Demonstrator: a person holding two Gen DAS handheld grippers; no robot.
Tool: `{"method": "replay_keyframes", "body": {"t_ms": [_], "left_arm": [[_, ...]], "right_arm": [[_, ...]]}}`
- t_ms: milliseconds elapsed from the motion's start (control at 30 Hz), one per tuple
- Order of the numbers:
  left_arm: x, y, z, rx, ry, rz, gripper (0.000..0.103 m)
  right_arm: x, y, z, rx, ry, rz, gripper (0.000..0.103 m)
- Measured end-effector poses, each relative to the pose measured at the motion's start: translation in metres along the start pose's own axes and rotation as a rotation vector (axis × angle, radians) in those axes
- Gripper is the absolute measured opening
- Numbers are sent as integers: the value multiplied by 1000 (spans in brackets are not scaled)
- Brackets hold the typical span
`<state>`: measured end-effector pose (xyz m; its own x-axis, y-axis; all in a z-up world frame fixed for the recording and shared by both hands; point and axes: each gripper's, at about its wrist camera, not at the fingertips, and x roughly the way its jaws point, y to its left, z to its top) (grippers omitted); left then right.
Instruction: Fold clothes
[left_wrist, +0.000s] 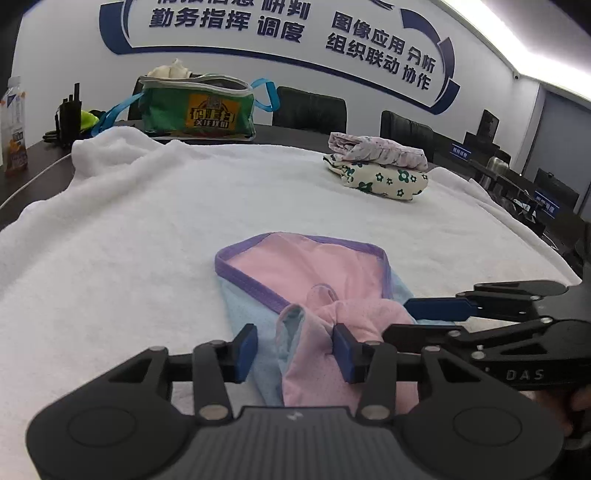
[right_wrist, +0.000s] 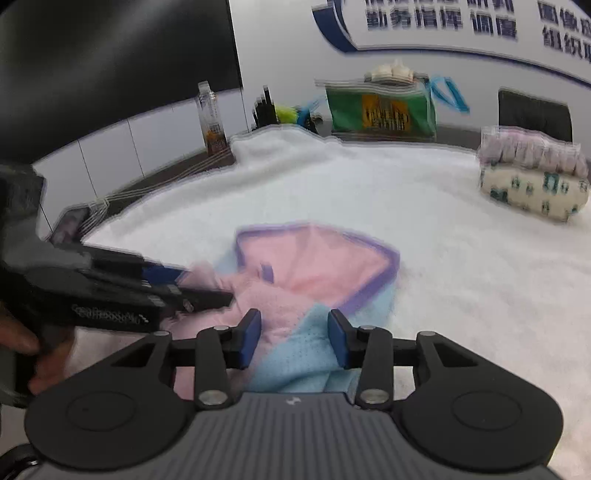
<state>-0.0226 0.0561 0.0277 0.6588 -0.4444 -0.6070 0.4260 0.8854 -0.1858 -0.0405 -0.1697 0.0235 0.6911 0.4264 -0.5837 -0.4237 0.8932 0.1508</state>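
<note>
With the pink-and-blue garment (left_wrist: 314, 295) lying on the white towel (left_wrist: 147, 221) near the desk's near edge, both the left gripper (left_wrist: 295, 350) and right gripper (right_wrist: 293, 341) are seen with jaws parted around its near hem, unclamped, so closing before the fold is judged next.

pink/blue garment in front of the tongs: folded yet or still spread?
Not folded. The pink/blue garment lies open on the white towel, purple-trimmed waistband gaping, near edge bunched. No neat fold shows.
</note>
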Motion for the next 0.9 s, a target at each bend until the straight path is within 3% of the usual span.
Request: {"method": "replay_keyframes", "body": {"t_ms": [100,267,367,500,700,767,800,900], "left_arm": [[-10,0,7,-7,1,-1,42],[-37,-11,20,-11,-130,-95,43],[-15,-26,17,51,-80,-59,43],[5,-20,-2,24,-20,-27,43],[-12,-10,2,-11,-13,-28,43],[-23,0,16,-28,-30,-15,48],[-26,7,26,-37,-27,2,56],[-16,28,60,-17,59,41,67]], "right_arm": [[-5,-3,1,14,-9,7,44],[-30,-4,10,9,-92,-7,44],[-25,-3,7,8,-83,-5,43],[-11,-4,-10,17,-45,-7,38],[-28,-12,-3,49,-97,13,40],[-30,-18,6,41,-99,-19,41],[-31,-22,11,32,-97,-54,41],[-25,-45,30,45,-67,-101,42]]}}
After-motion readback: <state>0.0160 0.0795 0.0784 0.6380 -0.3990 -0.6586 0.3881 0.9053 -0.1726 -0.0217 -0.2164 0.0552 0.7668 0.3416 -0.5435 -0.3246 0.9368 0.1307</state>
